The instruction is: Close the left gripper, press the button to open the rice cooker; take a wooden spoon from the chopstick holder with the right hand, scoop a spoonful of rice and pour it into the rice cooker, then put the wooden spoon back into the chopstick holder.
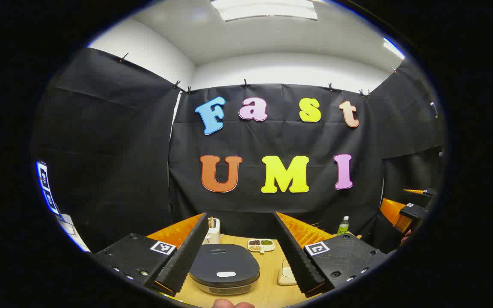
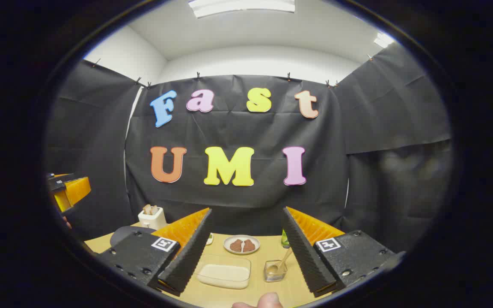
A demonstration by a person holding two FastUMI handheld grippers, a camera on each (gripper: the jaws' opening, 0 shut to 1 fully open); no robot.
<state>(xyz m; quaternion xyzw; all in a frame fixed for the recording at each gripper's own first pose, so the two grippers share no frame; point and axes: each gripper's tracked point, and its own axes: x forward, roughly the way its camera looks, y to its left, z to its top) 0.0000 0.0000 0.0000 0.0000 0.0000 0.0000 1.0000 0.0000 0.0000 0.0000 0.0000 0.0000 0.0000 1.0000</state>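
Wooden spoon (image 2: 281,262) in chopstick holder (image 2: 275,271), handle tilted up-right.

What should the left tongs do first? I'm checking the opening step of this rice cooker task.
Probably close the left tongs: they hang open above the rice cooker, whose lid is down, and its button sits untouched between the fingers. Shut tongs would press it better.

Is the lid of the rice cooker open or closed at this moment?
Closed. In the left gripper view the rice cooker shows its dark lid lying flat on the body, with no gap.
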